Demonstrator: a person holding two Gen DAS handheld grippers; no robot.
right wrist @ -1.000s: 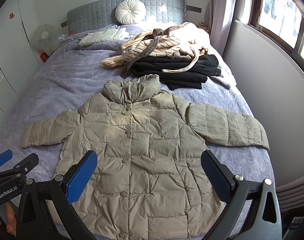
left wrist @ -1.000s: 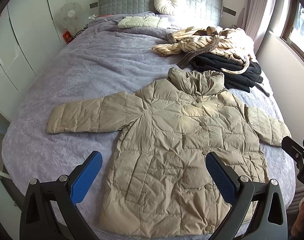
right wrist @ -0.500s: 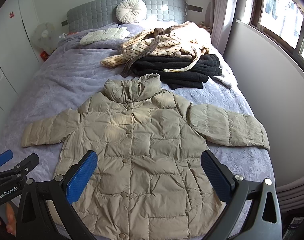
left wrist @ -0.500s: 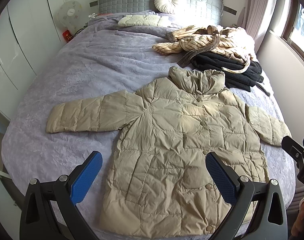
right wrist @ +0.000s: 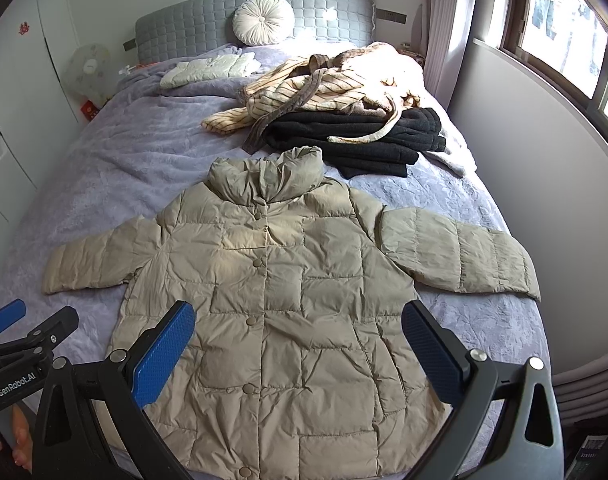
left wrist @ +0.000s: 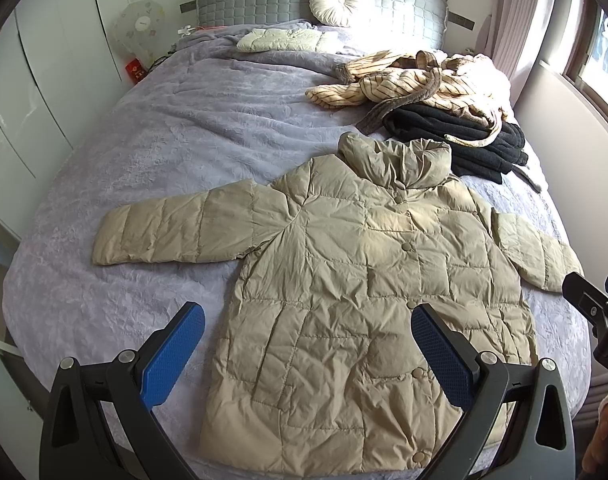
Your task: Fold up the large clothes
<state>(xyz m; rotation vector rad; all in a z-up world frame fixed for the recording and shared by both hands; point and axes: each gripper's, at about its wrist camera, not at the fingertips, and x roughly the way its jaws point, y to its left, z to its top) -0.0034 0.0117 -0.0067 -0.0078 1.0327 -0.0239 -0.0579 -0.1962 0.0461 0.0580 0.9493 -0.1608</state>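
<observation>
A beige quilted puffer jacket [left wrist: 364, 280] [right wrist: 295, 292] lies flat, buttoned and face up on the bed, collar toward the headboard and both sleeves spread out sideways. My left gripper [left wrist: 308, 344] hovers above its hem, open, with nothing between the blue pads. My right gripper [right wrist: 297, 340] also hangs open over the lower front of the jacket, empty. In the left wrist view the right gripper [left wrist: 596, 312] shows at the right edge; in the right wrist view the left gripper [right wrist: 19, 328] shows at the lower left.
The bed [left wrist: 183, 152] carries a lilac cover. Behind the jacket's collar lies a pile with a striped cream robe [right wrist: 312, 88] on folded black clothes [right wrist: 356, 136]. A folded cream garment [left wrist: 279, 40] and a round cushion [left wrist: 340, 2] sit by the grey headboard. A wall stands right.
Both views have shifted only slightly; the jacket sits a touch lower in frame. Both grippers stay open and the jacket has not moved.
</observation>
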